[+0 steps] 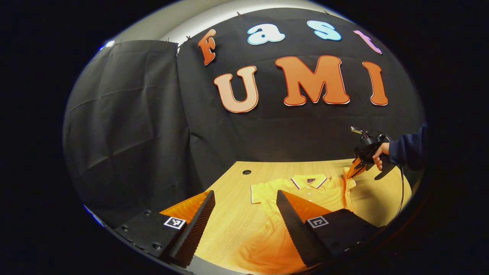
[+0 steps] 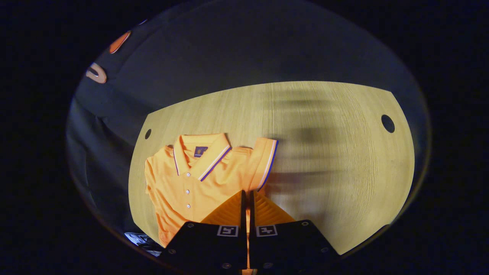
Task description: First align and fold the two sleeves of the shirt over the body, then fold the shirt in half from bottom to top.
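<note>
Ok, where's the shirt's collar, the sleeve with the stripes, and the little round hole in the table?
collar [image 2: 198, 152]: right gripper view, on the flap by the neck.
striped sleeve [image 2: 265, 164]: right gripper view, near its striped cuff.
round hole [image 2: 387, 123]: right gripper view, in the middle of the hole near the table's far right corner.

The orange polo shirt with a striped collar is the only thing lying on the pale wood-grain table, and it is flat, so nothing rises from it to block a pass overhead. To the side of the shirt's striped sleeve cuff, bare tabletop runs wide to a round dark cable hole near the far corner. Beyond the shirt's collar a narrow strip of bare wood ends at the black cloth wall, which closes off that side. A second small hole sits near the collar side.
</note>
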Motion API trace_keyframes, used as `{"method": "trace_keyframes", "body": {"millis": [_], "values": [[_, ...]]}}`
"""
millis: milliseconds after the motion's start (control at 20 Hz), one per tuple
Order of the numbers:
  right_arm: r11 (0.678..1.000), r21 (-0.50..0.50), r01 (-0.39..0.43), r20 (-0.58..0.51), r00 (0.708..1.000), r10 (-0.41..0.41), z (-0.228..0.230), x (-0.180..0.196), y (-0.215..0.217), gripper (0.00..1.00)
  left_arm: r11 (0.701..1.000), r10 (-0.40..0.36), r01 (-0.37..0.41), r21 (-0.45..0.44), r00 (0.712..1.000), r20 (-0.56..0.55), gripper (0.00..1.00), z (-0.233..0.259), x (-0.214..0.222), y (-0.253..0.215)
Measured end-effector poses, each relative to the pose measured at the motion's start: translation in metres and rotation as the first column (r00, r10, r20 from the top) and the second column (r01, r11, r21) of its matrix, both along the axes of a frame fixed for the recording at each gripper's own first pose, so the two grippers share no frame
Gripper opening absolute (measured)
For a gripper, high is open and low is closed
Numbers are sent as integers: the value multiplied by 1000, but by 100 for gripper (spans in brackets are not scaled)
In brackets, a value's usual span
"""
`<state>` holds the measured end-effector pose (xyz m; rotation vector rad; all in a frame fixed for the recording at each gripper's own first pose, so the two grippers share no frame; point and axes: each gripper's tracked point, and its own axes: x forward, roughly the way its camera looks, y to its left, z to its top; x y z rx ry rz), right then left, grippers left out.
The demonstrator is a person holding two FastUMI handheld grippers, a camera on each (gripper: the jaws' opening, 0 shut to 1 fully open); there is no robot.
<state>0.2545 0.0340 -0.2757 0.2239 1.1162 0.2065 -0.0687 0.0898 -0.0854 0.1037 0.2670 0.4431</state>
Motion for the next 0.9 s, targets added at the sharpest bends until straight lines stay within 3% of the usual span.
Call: {"method": "trace_keyframes", "body": {"millis": [250, 300, 350, 400, 450, 500, 550, 600, 650, 700, 750, 900], "values": [[996, 22, -89, 0, 996, 89, 12, -17, 40, 3, 997, 9, -10, -79, 1000, -21, 99, -21, 2, 9], [994, 12, -113, 14, 994, 113, 4, -16, 48, 27, 995, 12, -14, -98, 1000, -25, 99, -25, 3, 13], [991, 0, -132, 33, 991, 131, 8, -18, 50, 31, 993, 9, -13, -117, 999, -35, 99, -30, 7, 17], [991, -10, -135, 49, 990, 136, 12, -19, 50, 59, 991, 2, -9, -134, 999, -47, 99, -37, 14, 23], [992, -18, -127, 69, 989, 128, 19, -20, 48, 67, 988, -10, 0, -155, 998, -64, 99, -43, 22, 28], [994, -15, -110, 95, 989, 111, 27, -20, 46, 64, 983, -24, 9, -182, 996, -81, 99, -51, 31, 34], [996, -9, -88, 118, 989, 89, 35, -21, 45, 67, 975, -51, 30, -220, 995, -91, 99, -58, 41, 38], [998, -3, -59, 143, 988, 59, 44, -23, 41, 78, 964, -84, 55, -260, 991, -102, 99, -66, 54, 42], [1000, -4, -26, 164, 986, 26, 50, -25, 36, 80, 953, -113, 73, -294, 986, -120, 99, -74, 66, 47], [1000, -11, 11, 185, 983, -9, 55, -30, 29, 74, 942, -141, 90, -322, 980, -138, 99, -86, 77, 57], [998, -22, 55, 205, 977, -49, 61, -34, 20, 83, 930, -175, 112, -350, 973, -154, 99, -94, 91, 64], [982, -29, 188, 256, 951, -175, 79, -57, 0, 88, 900, -254, 146, -411, 941, -223, 98, -110, 133, 83]]}}
